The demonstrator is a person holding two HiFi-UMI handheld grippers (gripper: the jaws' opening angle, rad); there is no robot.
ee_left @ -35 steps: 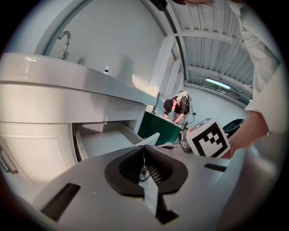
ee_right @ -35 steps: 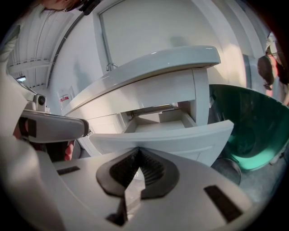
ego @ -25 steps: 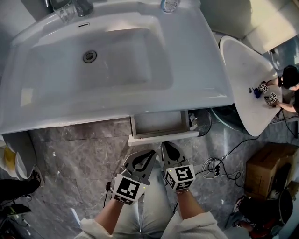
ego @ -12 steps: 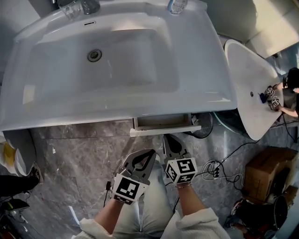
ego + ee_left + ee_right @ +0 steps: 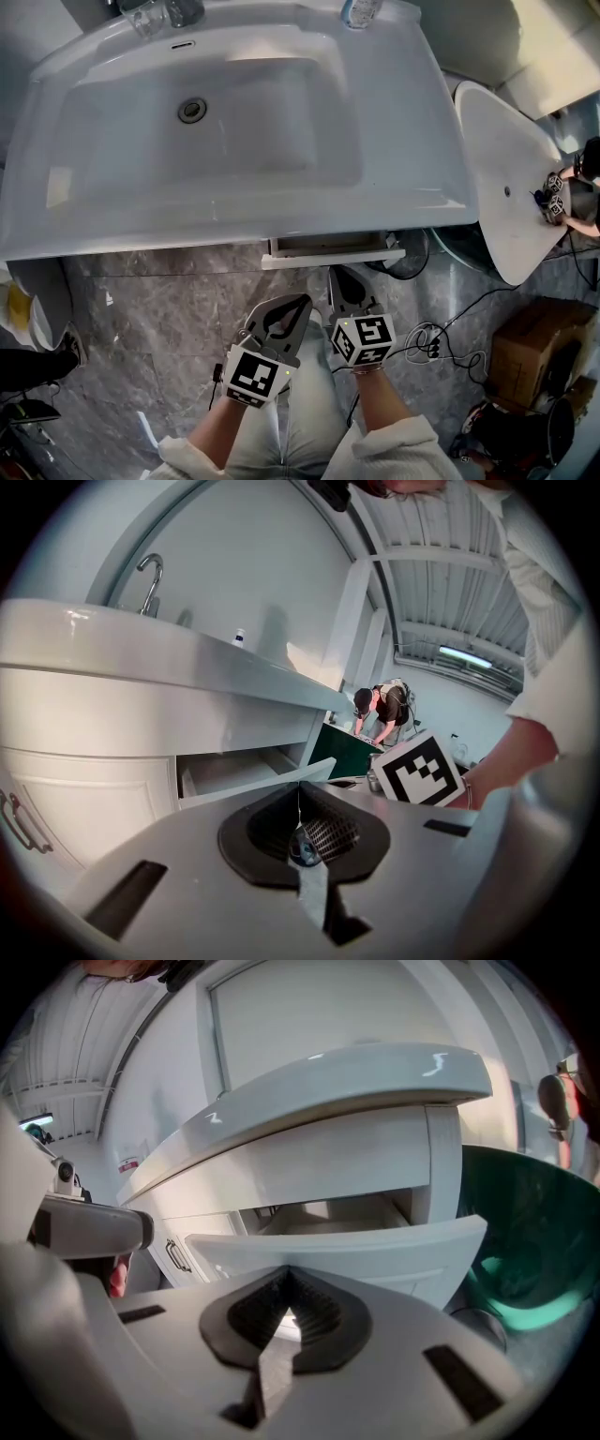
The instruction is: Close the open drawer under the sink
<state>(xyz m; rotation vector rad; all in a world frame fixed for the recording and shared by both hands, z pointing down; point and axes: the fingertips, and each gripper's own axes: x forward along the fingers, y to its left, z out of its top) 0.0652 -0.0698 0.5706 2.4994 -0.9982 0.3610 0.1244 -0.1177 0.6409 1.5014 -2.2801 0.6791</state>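
Since a second ago the drawer (image 5: 333, 255) has slid most of the way in under the sink (image 5: 403, 150); only a thin strip of its white front and a sliver of its inside now show past the basin's near edge, toward the right. Both grippers have followed it forward.

The right gripper (image 5: 335, 275) points at the drawer front, its tip just near of the white panel. Its own view shows the jaws brought together with nothing between them: the pale tips (image 5: 288, 1274) meet in a point, leaving only the ribbed black hollow behind them. The flat, smooth drawer front (image 5: 356, 1246) fills the space right ahead, still standing out from the cabinet. Whether the tip touches the panel cannot be told.

The left gripper (image 5: 304, 302) hangs beside it to the left, slightly nearer and apart from the drawer. Its jaws (image 5: 299, 792) are likewise closed tip to tip and hold nothing; the drawer (image 5: 246, 778) lies beyond them, ajar.

The sink is glossy white, a broad rounded rectangle with a metal drain (image 5: 192, 110). The floor (image 5: 159, 305) is grey veined stone. A second white basin (image 5: 502, 187) lies on the right.
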